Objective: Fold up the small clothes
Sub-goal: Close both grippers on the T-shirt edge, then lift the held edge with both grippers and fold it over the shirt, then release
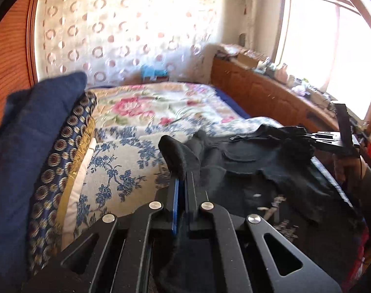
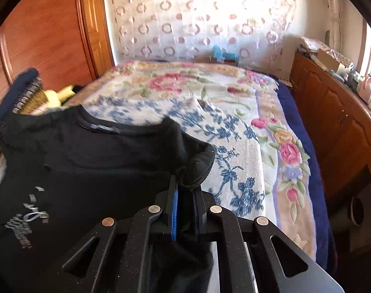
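A small black T-shirt (image 1: pixel 258 161) with pale lettering is held up over a floral bedspread (image 1: pixel 146 112). My left gripper (image 1: pixel 183 178) is shut on one shoulder edge of it, with the cloth bunched over the fingertips. My right gripper (image 2: pixel 185 185) is shut on the other shoulder edge of the T-shirt (image 2: pixel 87 151); its neckline spans between the two grips. The right gripper also shows at the far right of the left wrist view (image 1: pixel 307 136), with the holding hand below it.
The floral bedspread (image 2: pixel 234 112) covers a bed. A dark blue cushion (image 1: pixel 34 127) and a patterned pillow (image 1: pixel 63 161) lie at the left. A wooden cabinet (image 2: pixel 332 122) with clutter runs along the right under a window. A wooden wardrobe (image 2: pixel 46 31) stands at the left.
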`<state>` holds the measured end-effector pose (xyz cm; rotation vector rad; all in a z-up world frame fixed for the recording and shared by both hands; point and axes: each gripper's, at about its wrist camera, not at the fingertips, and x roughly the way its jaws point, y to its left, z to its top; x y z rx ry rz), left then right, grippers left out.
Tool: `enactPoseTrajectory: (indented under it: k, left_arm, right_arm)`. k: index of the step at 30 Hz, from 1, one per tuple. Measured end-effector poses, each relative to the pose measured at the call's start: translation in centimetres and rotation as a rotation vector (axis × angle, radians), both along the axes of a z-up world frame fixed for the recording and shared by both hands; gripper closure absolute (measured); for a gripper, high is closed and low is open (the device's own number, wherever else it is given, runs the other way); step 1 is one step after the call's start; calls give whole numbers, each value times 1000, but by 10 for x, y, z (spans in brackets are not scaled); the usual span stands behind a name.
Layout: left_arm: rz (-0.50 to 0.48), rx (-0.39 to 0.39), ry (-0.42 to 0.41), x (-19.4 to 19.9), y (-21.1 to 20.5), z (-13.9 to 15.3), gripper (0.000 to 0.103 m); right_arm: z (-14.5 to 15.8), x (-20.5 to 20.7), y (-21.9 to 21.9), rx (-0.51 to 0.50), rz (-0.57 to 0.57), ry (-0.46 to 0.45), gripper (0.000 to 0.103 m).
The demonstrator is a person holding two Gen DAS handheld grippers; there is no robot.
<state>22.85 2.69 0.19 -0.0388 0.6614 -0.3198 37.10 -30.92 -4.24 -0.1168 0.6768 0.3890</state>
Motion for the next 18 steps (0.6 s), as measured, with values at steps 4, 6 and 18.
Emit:
enactPoseTrajectory:
  k: [4, 6, 18]
  left_arm:
    - [-17, -14, -40, -38, 1, 16, 98]
    - [-29, -21, -60, -63, 3, 21, 98]
    - [1, -69, -98, -204, 33, 22, 98]
  right_arm:
    - [19, -52, -7, 41, 16, -72, 94]
    - [25, -81, -13, 50, 29, -94, 94]
    - [20, -243, -41, 19, 90, -92, 94]
